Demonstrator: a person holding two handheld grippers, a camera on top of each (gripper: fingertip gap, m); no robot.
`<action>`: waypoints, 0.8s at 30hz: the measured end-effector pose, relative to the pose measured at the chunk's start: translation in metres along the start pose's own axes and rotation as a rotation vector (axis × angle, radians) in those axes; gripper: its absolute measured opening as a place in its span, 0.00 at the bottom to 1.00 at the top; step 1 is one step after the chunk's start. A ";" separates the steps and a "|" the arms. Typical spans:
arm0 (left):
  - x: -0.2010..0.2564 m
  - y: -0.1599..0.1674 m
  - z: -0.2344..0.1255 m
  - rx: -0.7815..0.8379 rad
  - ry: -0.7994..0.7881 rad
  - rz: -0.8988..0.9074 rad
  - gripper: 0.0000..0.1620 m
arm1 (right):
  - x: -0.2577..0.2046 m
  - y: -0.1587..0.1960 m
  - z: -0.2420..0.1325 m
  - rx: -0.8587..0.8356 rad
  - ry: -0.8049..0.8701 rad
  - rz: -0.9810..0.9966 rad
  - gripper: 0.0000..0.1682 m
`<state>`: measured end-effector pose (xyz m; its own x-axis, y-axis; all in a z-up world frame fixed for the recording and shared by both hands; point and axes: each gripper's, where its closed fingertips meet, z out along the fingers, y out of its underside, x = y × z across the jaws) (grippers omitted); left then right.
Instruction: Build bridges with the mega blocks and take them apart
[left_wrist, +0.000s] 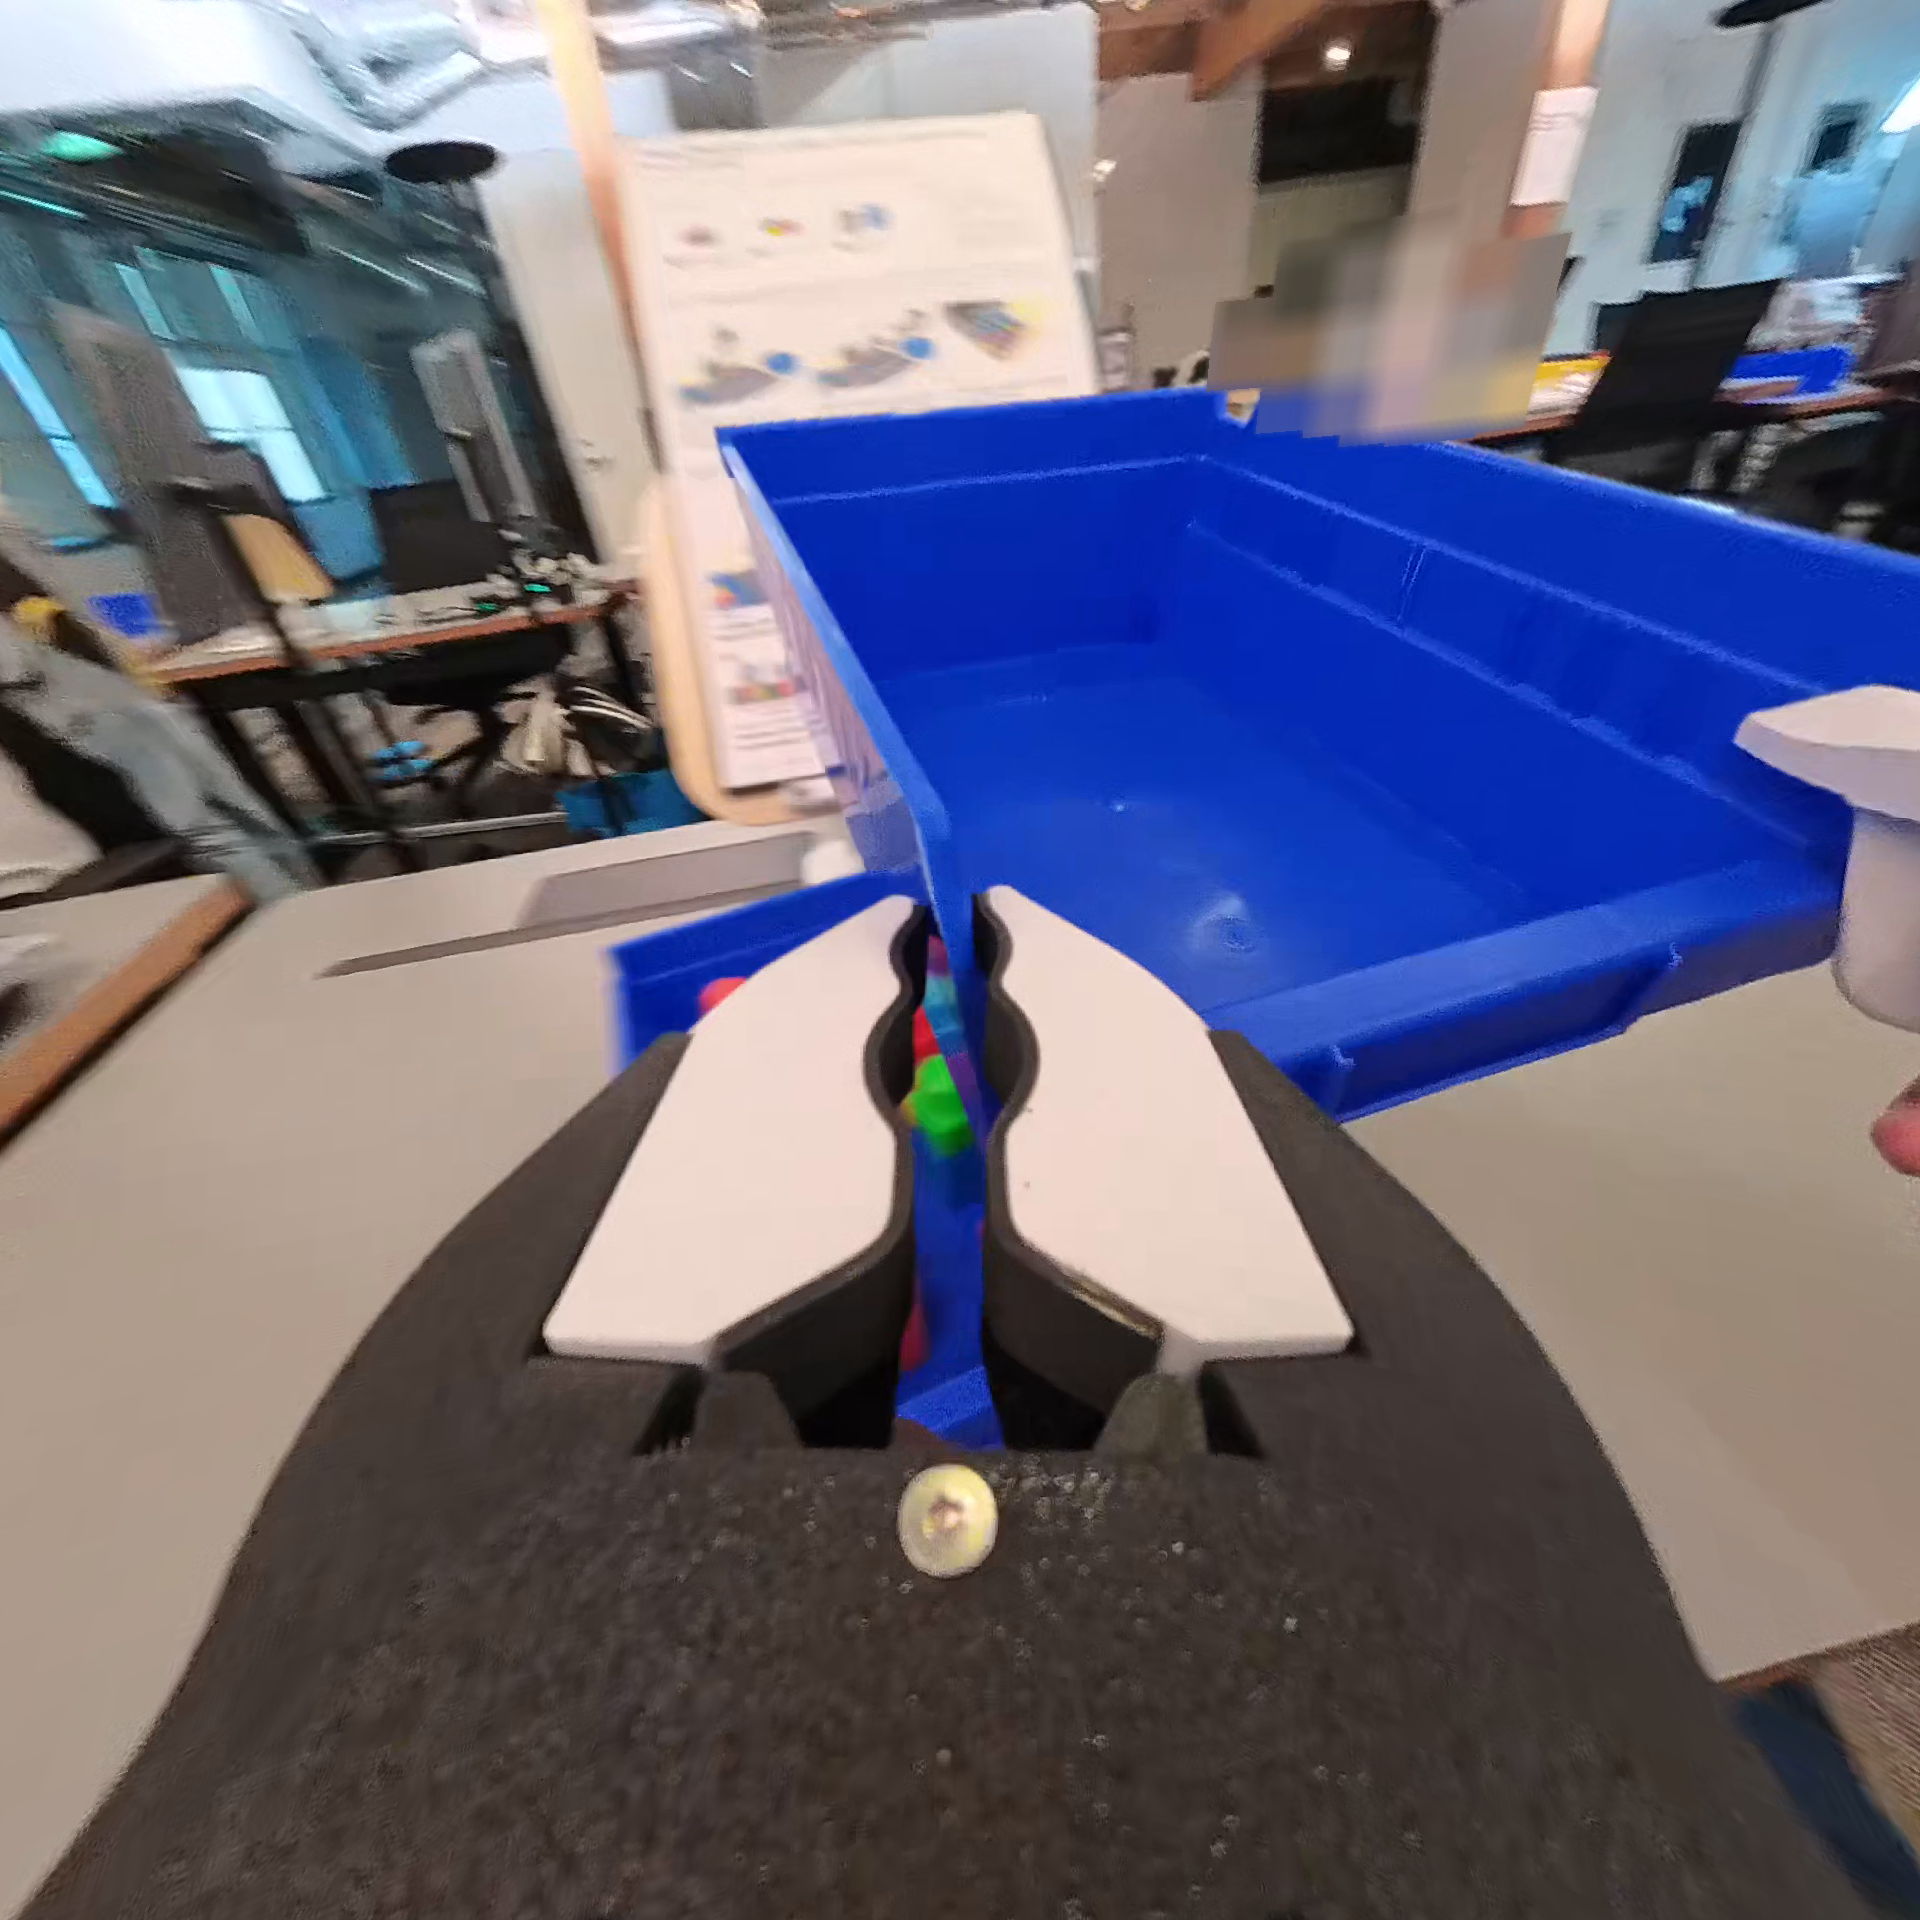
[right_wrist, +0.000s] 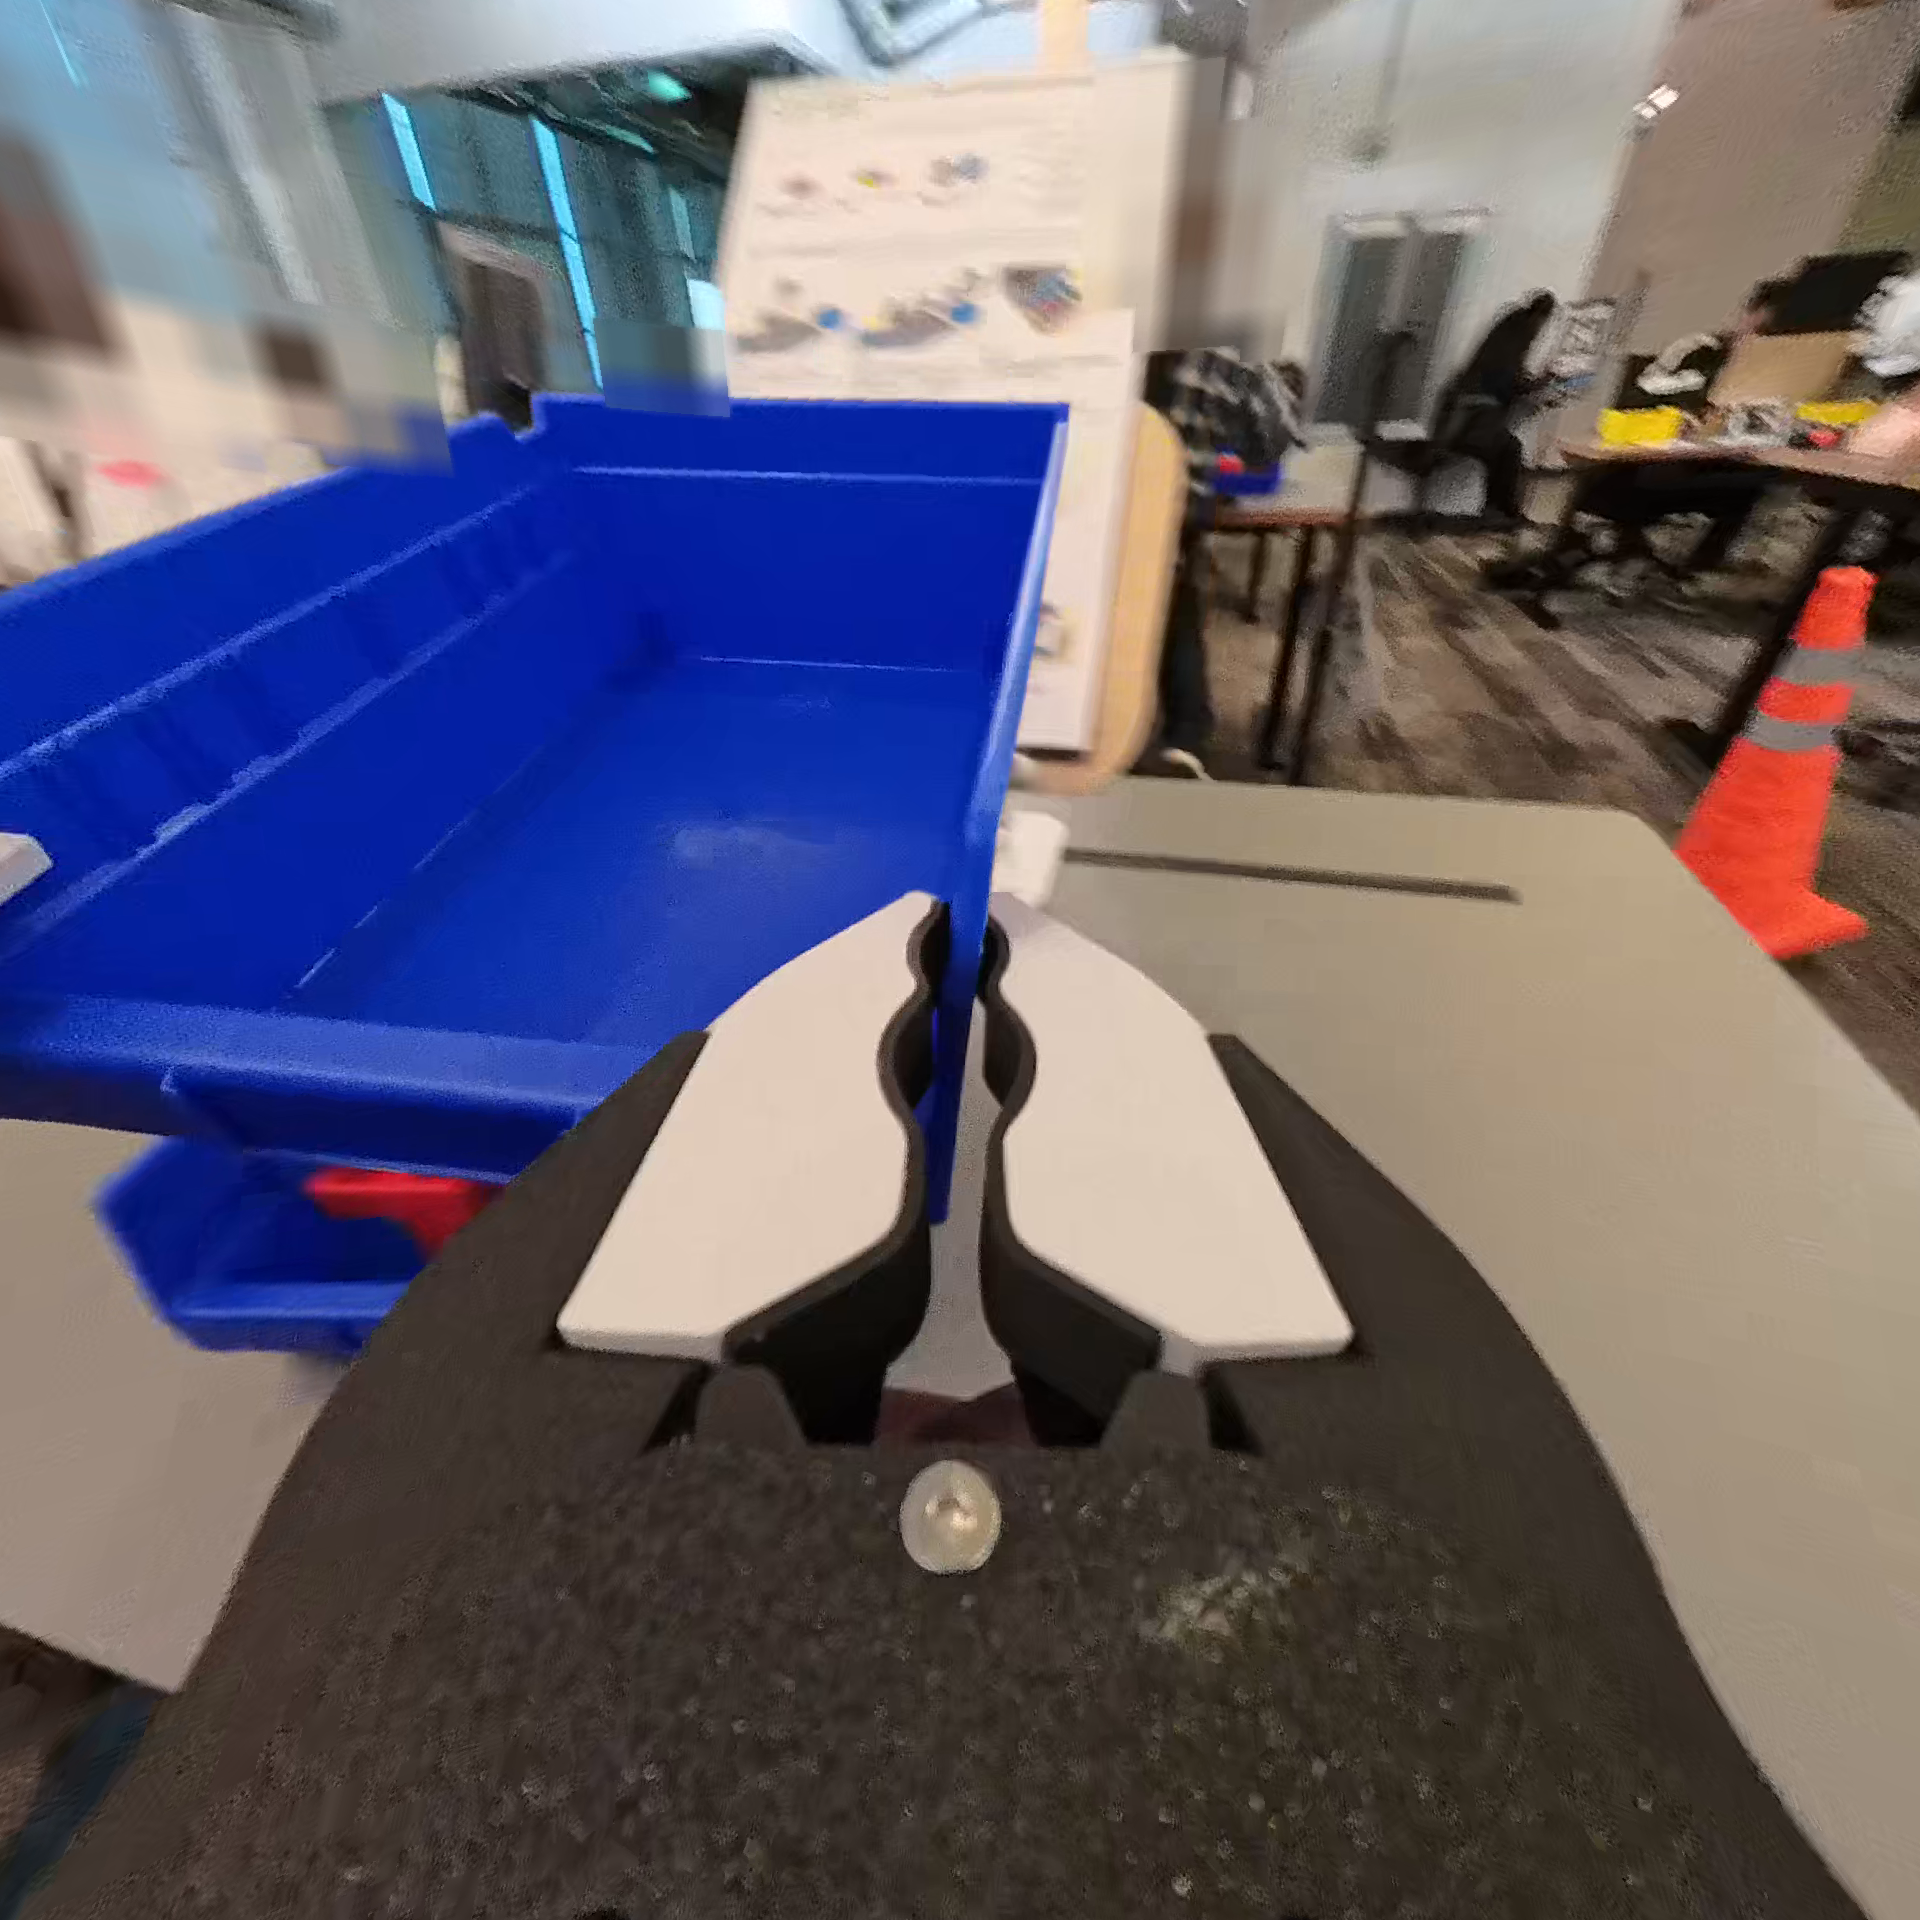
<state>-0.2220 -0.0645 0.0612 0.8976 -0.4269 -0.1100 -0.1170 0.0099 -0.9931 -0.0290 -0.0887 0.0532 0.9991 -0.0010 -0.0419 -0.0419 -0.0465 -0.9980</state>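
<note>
Behind the grey desk (right_wrist: 1455, 1091) an office room is showing, blurred, with a poster board (left_wrist: 862, 312), other tables and an orange traffic cone (right_wrist: 1787, 769) standing on the carpet to the right.

Seen from the left wrist, the left gripper (left_wrist: 948, 914) is pinching the thin left side wall of an empty blue bin (left_wrist: 1299, 790), its white fingers (left_wrist: 769, 1122) closing narrowly on the plastic so that the wall is running up between them. Seen from the right wrist, the right gripper (right_wrist: 966, 914) is clamping the opposite side wall of the same empty blue bin (right_wrist: 582, 810), with its white fingers (right_wrist: 1122, 1122) standing narrow on either side of that wall. Together the two are holding this bin off the desk, tilted, with its open top facing the cameras and nothing lying inside it.

Under the raised bin a second blue bin (right_wrist: 249, 1268) is sitting on the desk. Through the gap between the left fingers, the blocks (left_wrist: 940, 1101) are showing inside that lower bin: green, red, purple and light blue pieces, too blurred to count. From the right wrist, a red block (right_wrist: 395, 1195) is peeking out of the lower bin, just below the front lip of the raised one.

At the right edge of the left wrist view, part of the right gripper's white finger is reaching the bin's far wall, and a fingertip of the person's hand (left_wrist: 1899, 1132) is showing below it.
</note>
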 end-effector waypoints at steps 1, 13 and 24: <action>0.025 0.006 0.014 -0.012 0.035 -0.008 0.04 | 0.028 0.009 -0.004 -0.026 0.035 0.001 0.02; 0.245 0.099 0.139 -0.132 0.227 -0.007 0.02 | 0.251 0.135 -0.032 -0.193 0.302 0.128 0.03; 0.281 0.149 0.147 -0.241 0.317 -0.005 0.20 | 0.286 0.172 -0.010 -0.286 0.305 0.025 0.03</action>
<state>0.0750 -0.0500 -0.1234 0.7274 -0.6844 -0.0496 -0.2429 -0.1891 -0.9514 0.2494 -0.1068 -0.1296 0.9542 -0.2991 -0.0075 -0.1070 -0.3178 -0.9421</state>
